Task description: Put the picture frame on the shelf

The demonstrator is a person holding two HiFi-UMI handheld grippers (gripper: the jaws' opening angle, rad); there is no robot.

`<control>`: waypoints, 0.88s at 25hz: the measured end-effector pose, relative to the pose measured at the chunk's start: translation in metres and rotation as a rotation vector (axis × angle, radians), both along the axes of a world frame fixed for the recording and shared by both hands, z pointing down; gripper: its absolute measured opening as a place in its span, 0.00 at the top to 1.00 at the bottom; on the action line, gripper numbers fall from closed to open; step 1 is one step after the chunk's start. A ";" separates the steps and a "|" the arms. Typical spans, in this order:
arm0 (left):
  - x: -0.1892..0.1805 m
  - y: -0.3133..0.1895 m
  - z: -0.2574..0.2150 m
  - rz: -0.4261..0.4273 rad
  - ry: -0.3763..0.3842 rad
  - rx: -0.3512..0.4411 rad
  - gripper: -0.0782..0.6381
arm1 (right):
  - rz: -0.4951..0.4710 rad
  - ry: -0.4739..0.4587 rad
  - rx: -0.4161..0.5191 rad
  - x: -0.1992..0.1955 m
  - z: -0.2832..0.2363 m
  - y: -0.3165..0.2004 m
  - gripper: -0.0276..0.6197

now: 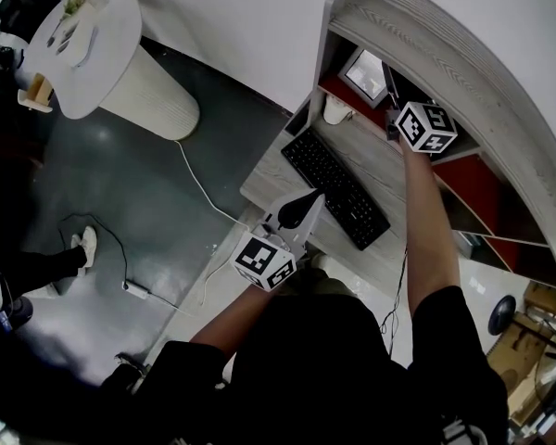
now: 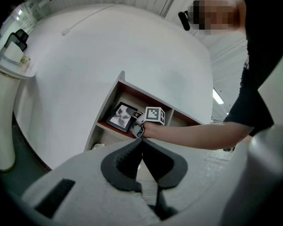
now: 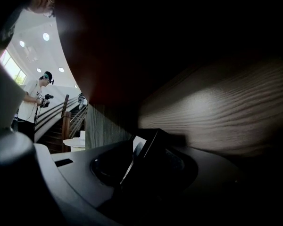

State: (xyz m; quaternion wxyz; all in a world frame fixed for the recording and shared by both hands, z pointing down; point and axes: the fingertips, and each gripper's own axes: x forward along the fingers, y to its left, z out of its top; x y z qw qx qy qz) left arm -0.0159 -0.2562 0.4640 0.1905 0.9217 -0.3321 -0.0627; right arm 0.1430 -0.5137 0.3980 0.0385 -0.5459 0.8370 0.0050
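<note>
Judging from its thin dark rim and pale glazed print, we take the small black picture frame [image 1: 364, 72] to be light and stiff. Its front is probably smooth and breakable, so the rim is the place to hold it, never the face. It stands leaning in the end compartment of the grey wood-grain shelf unit with red panels [image 1: 417, 35], seemingly on its own foot. The right hand-held gripper [image 1: 390, 117] reaches level into that compartment. In its own view the jaws stand spread on either side of the frame's edge [image 3: 151, 140], and the pads do not appear to press on it. The left hand-held gripper [image 2: 141, 141] waits well apart at the front of the grey surface [image 1: 264, 185], its jaws pressed together on nothing. Room inside is tight, with the side wall and the upper board close around the frame. The open way out lies straight back over the long black keyboard [image 1: 335, 186], and a sideways swing could tip the frame
</note>
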 end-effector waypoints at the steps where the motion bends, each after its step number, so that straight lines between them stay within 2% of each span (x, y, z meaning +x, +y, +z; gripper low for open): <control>1: 0.000 0.000 0.000 -0.005 -0.001 -0.002 0.87 | -0.006 0.007 -0.004 -0.001 0.001 0.001 0.77; 8: 0.000 0.001 -0.001 -0.015 -0.009 0.011 0.87 | -0.037 0.020 -0.013 0.001 0.009 -0.004 0.77; 17: -0.005 0.008 -0.002 -0.032 -0.013 0.007 0.87 | -0.078 0.184 0.063 -0.022 -0.002 -0.017 0.77; 22: -0.012 0.012 0.000 -0.045 -0.005 -0.004 0.87 | -0.039 0.133 0.017 -0.016 0.004 -0.017 0.77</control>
